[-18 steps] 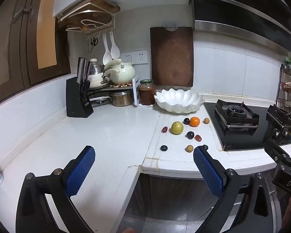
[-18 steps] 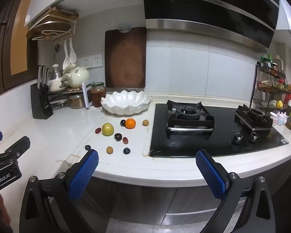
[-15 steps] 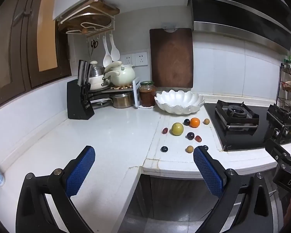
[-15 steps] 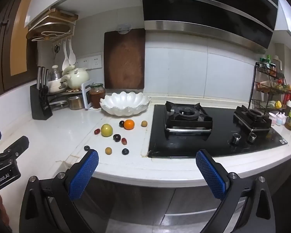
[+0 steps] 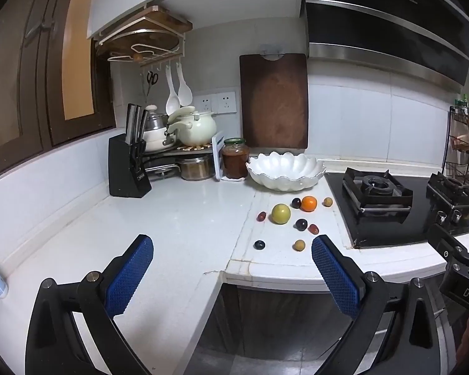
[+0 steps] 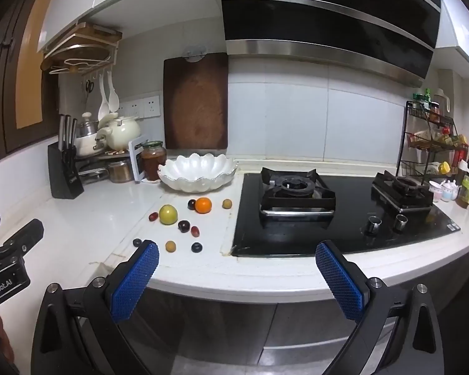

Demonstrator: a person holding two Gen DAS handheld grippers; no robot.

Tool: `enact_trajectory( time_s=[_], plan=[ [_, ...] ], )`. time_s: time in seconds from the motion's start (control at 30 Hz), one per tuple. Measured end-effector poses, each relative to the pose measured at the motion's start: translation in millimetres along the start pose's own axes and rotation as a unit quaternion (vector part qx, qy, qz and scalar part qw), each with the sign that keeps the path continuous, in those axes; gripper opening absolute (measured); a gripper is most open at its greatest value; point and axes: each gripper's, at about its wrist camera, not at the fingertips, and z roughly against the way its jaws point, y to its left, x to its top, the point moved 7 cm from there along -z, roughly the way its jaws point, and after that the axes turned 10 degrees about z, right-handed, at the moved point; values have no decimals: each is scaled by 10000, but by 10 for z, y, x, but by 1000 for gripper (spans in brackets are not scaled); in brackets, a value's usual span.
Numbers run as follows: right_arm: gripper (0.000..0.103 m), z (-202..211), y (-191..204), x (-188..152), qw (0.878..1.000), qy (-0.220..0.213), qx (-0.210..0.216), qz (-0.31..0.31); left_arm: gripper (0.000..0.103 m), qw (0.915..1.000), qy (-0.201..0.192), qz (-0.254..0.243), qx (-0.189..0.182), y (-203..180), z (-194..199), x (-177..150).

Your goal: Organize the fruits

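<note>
Several small fruits lie loose on the white counter: a yellow-green apple point(image 5: 280, 213) point(image 6: 168, 214), an orange point(image 5: 308, 203) point(image 6: 203, 205), dark plums point(image 5: 301, 224) point(image 6: 184, 226), red grapes and small tan fruits. An empty white scalloped bowl point(image 5: 286, 171) point(image 6: 198, 172) stands just behind them. My left gripper point(image 5: 231, 247) is open and empty, held in front of the counter edge, short of the fruits. My right gripper point(image 6: 236, 251) is open and empty, also in front of the counter edge, with the fruits ahead to its left.
A black gas hob point(image 6: 328, 209) lies right of the fruits. A jar point(image 5: 235, 162), pots, a knife block point(image 5: 126, 168) and a leaning cutting board point(image 5: 273, 101) line the back wall. A spice rack point(image 6: 431, 143) stands at the far right.
Both grippers have risen and tilted slightly, so the counter and fruits sit a little lower in view. Both stay open and empty. The fruits have not moved.
</note>
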Motion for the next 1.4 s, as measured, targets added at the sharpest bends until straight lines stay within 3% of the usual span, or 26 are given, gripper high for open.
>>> enact_trajectory(
  time_s=[1.4],
  plan=[
    [102, 111, 11, 22, 10000, -63, -29, -22, 103, 9996, 49, -50, -256, -40, 39, -1]
  ],
)
